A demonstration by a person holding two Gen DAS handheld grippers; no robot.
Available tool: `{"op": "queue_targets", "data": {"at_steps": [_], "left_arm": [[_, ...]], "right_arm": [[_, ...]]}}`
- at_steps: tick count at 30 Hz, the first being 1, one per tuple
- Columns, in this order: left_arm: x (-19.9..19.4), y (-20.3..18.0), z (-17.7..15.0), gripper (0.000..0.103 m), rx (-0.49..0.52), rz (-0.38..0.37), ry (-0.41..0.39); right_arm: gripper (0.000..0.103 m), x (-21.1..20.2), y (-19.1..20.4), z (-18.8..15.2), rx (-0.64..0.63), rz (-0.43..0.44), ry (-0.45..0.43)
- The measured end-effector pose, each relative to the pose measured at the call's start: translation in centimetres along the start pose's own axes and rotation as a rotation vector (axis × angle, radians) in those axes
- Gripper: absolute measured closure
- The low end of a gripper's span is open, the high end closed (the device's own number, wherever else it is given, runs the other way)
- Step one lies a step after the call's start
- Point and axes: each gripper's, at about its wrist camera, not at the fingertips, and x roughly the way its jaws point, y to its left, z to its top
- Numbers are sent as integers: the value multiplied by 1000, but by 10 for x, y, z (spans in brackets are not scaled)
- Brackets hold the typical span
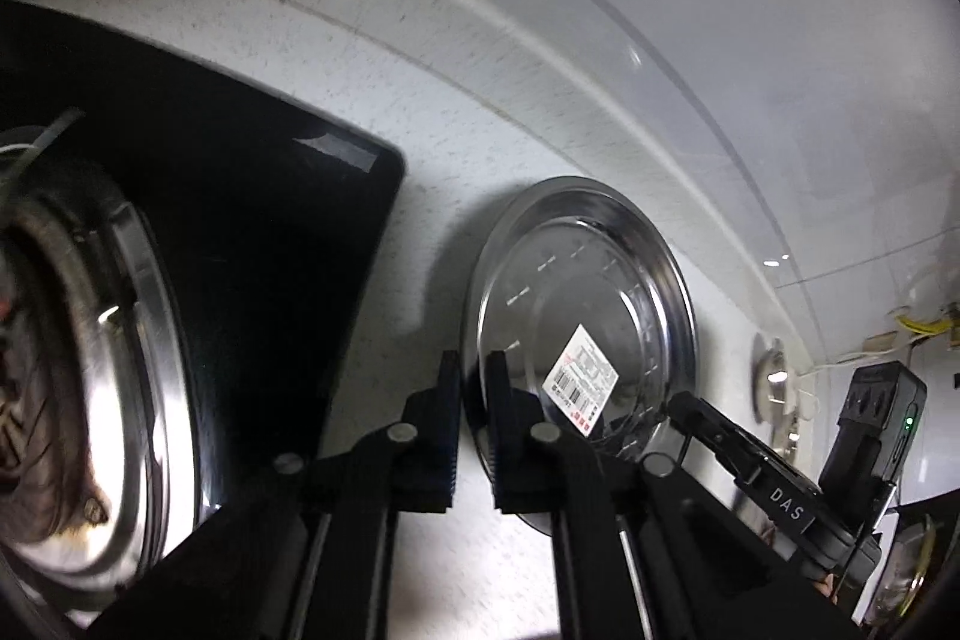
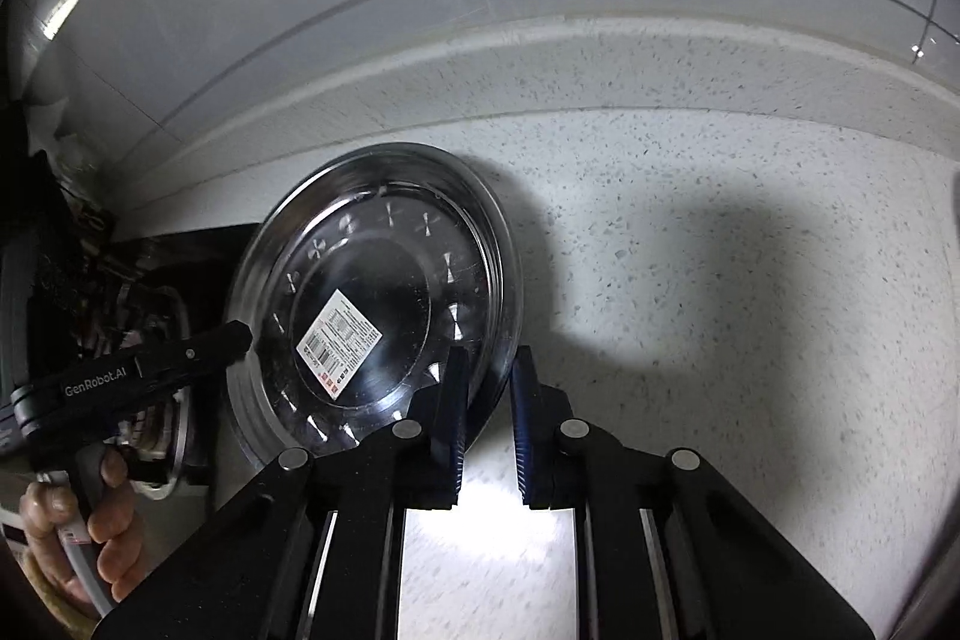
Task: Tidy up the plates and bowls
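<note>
Left wrist view: the left hand-held gripper (image 1: 474, 376) is clenched on the near-left rim of a steel plate (image 1: 600, 292) bearing a barcode sticker (image 1: 581, 379); the plate lies on the speckled surface (image 1: 456, 112), just beside a black cooktop (image 1: 252, 196). Right wrist view: the right hand-held gripper (image 2: 489, 382) is clenched on the plate's near-right rim, opposite the left one.

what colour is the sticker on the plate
White with black print and a little red, on the steel plate; sticker shows best in the right wrist view.
</note>
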Motion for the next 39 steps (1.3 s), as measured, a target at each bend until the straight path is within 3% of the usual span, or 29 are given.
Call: {"op": "queue_targets", "data": {"at_steps": [11, 21, 29, 39], "left_arm": [[-127, -67, -39, 96, 118, -52, -54], [-219, -69, -127, 95, 221, -81, -64], [-238, -35, -196, 94, 257, -143, -22], [-181, 15, -233, 94, 227, -119, 52]], "right_arm": [[91, -126, 37, -19, -10, 17, -85], [91, -217, 74, -112, -84, 0, -164], [91, -219, 70, -172, -35, 22, -149], [91, -168, 44, -229, 50, 8, -42]]}}
